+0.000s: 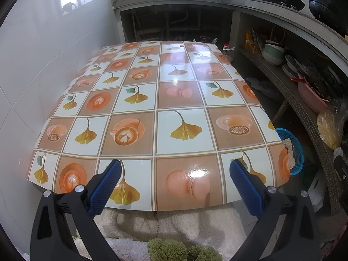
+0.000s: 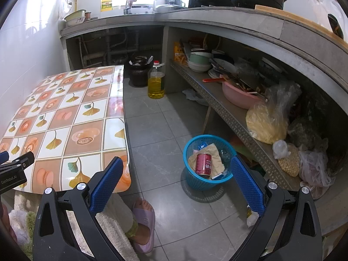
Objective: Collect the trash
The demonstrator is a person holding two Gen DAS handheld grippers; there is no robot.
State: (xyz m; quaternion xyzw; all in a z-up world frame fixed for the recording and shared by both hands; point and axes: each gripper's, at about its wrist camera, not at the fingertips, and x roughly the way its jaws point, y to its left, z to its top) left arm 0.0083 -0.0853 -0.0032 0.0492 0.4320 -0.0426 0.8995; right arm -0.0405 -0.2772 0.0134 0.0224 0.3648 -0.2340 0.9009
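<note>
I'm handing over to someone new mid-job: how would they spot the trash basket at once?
Start at the table with the leaf-patterned cloth, then look to the grey tiled floor between it and the low metal shelf. There stands a small round blue basket, the only blue mesh container around, holding a red can on crumpled brown paper.

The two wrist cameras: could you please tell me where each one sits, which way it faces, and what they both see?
Left wrist: sits on the left gripper, low at the table's near edge, facing across the patterned table toward the counter; its open blue fingers and fleecy clothing show.
Right wrist: sits on the right gripper, right of the table, facing down at the floor and the blue basket holding a red can; its open fingers, a slippered foot and the left gripper show.
Shared: table, basket, counter shelf.
</note>
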